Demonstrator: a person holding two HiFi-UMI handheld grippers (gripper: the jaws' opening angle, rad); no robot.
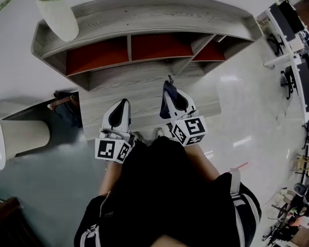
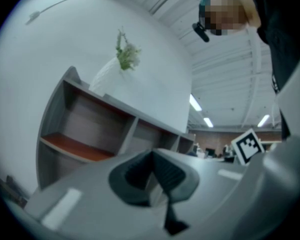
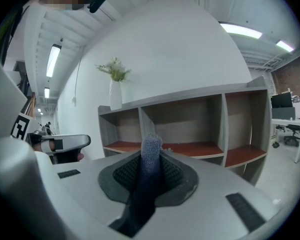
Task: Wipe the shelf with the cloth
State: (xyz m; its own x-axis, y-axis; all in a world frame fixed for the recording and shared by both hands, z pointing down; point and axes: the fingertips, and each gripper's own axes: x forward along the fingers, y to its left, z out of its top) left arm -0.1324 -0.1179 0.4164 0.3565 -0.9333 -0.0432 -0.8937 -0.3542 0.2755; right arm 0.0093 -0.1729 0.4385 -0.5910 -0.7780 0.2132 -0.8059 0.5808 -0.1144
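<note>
A white wall backs a grey wooden shelf (image 1: 144,19) that stands on a pale, glossy floor (image 1: 247,112). At the far left in the head view, a brown bag (image 1: 62,101) sits just beside the shelf's left end, so that side is crowded. A white vase (image 1: 59,14) with green sprigs stands on the left end of the top board. Below that board are three open compartments with red-brown bottoms, set apart by upright dividers. A grey board juts forward beneath them.

The left gripper (image 1: 121,115) hovers over this board, aimed at the shelf. Its jaws are pressed together with nothing between them.

Just to its right, the right gripper (image 1: 172,99) points the same way, clamped on the cloth (image 3: 150,159). The cloth is a narrow dark-blue strip whose long axis runs along the jaws. Its lighter blue-grey end pokes out past the jaw tips toward the middle compartment, and its dark tail trails back toward the handle.

Right of the shelf the floor lies open as far as the desks (image 1: 293,45) with monitors, well apart from it.
</note>
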